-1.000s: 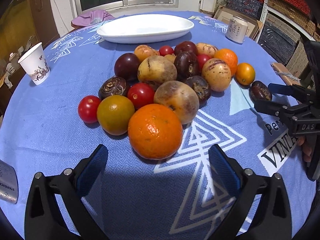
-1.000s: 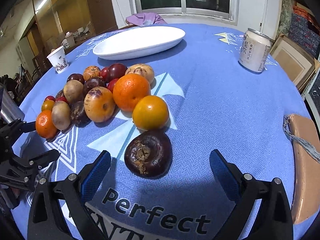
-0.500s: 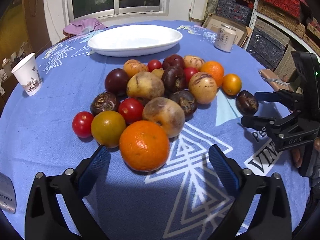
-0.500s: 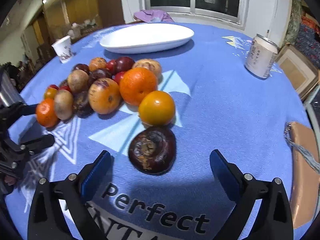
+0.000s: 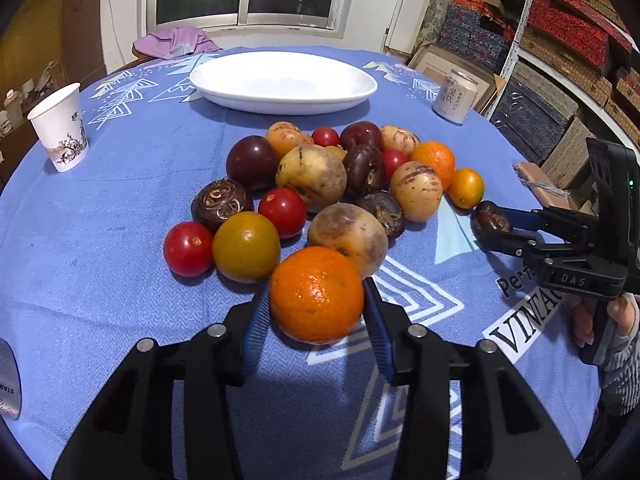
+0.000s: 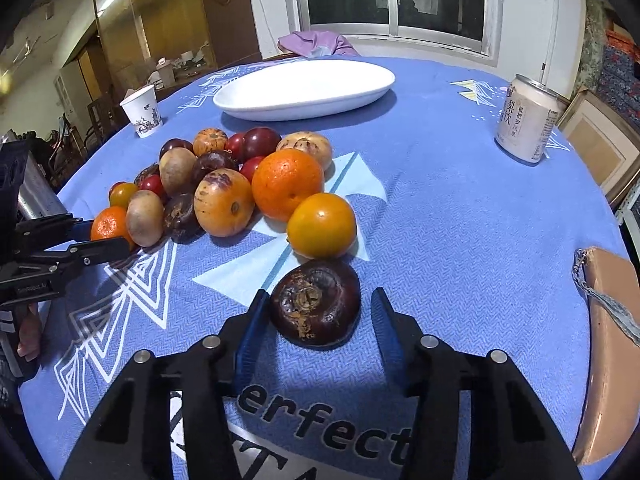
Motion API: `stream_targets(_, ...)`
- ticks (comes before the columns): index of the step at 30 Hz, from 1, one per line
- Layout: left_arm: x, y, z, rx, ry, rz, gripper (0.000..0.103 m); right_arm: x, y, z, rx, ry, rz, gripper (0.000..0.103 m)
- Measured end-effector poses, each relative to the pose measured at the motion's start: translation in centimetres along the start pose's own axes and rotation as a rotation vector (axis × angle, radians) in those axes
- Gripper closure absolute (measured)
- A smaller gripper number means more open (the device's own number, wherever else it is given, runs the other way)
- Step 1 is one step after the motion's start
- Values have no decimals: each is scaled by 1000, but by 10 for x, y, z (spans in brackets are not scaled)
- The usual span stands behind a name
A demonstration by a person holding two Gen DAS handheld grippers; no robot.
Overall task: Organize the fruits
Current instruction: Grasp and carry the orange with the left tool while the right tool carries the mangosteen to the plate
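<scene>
A heap of fruit lies on the blue tablecloth (image 5: 100, 240): oranges, red tomatoes, dark purple and tan fruits. My left gripper (image 5: 316, 324) is shut on the nearest orange (image 5: 316, 294), which rests on the cloth; it also shows in the right wrist view (image 6: 110, 224). My right gripper (image 6: 316, 320) has closed around a dark brown fruit (image 6: 316, 304); the left pad touches it, a small gap shows at the right pad. That fruit also shows in the left wrist view (image 5: 486, 218). A white oval dish (image 5: 282, 80) stands empty behind the heap.
A paper cup (image 5: 60, 132) stands at the far left and a drink can (image 5: 456, 96) at the far right. A tan pouch (image 6: 608, 344) lies at the right table edge. A silver can (image 5: 6, 384) sits at the near left.
Both grippers moved forward and closed: the left onto the nearest orange, the right around the dark brown fruit. Both were wide open before.
</scene>
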State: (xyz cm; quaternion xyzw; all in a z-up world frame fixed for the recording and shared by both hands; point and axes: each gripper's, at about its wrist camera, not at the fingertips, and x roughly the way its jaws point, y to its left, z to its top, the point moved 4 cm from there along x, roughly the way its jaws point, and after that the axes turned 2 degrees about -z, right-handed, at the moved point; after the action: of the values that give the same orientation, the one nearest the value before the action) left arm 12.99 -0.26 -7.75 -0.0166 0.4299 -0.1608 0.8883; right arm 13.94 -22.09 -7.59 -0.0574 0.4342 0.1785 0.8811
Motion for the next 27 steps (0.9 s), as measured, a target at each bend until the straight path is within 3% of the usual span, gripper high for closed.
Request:
stream_targets(5,-7,-10,-5,44,-15,4,59,-1,1,0,-1,-5,10,57)
stream_targets(13,-44,-14,9,63,-119,0,59,-23,0,8,44,-60,69,58)
stream_targets(16,-51,-7,40,60,-144,26,59,-38,4,31,45,-94,97,58)
stream_targets(20,-45,7,97,24,-171,39,59,-43,12,88,31,-156,94,58)
stream_targets(27,13,36,166,-58,-121,26,59,20,3,170,106,-142,107,58)
